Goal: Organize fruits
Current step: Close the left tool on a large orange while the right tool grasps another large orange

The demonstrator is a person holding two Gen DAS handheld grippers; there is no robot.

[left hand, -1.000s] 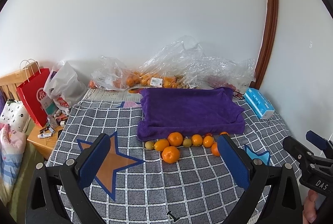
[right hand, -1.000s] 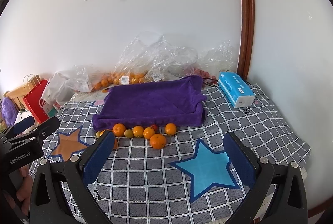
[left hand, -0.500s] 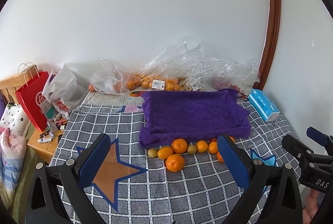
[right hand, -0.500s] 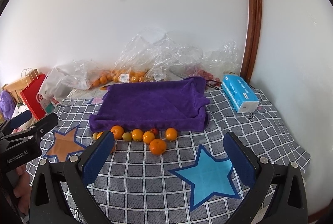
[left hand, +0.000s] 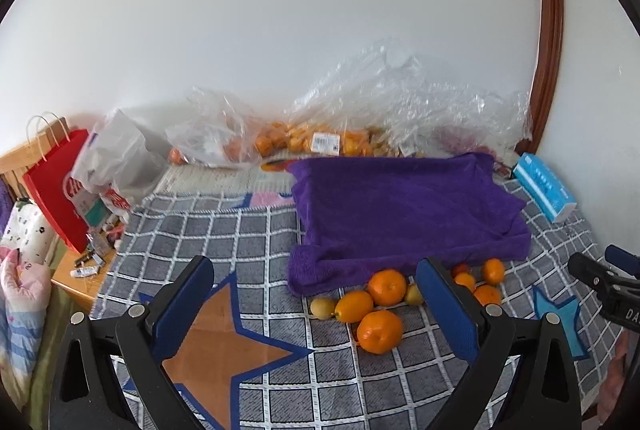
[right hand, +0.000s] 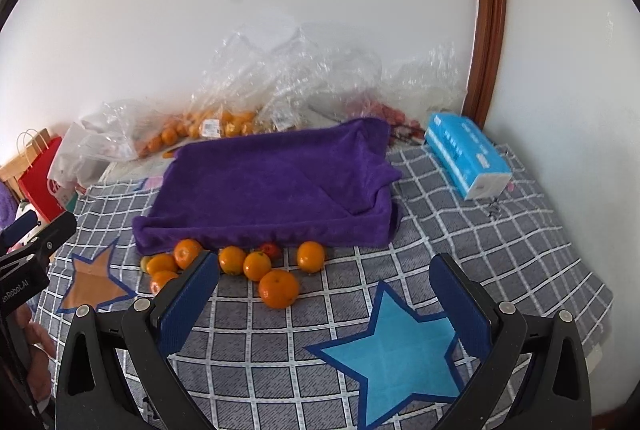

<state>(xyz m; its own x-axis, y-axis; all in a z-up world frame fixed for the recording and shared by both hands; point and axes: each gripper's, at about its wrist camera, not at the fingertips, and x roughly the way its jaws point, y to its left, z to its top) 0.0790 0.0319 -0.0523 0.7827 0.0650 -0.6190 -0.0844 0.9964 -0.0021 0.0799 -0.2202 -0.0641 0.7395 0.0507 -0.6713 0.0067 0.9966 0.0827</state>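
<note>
- Oranges (left hand: 379,326) and a few smaller yellow-green fruits lie in a loose cluster on the checked cover (right hand: 480,230), just in front of the near edge of the purple towel (right hand: 272,186).
- We see the largest orange (right hand: 279,288) nearest us, touching none of the tools.
- Our left gripper (left hand: 316,306) hangs above the cover with its jaws spread wide and nothing between them; its view now shows the fruit larger and lower than a second ago, with the right pad covering part of the cluster.
- Our right gripper (right hand: 324,302) is likewise spread apart and empty, and has drawn closer to the fruit row since the earlier frame.
- The blue tissue pack (right hand: 466,160) sits right of the towel, and the fruit has not shifted.
</note>
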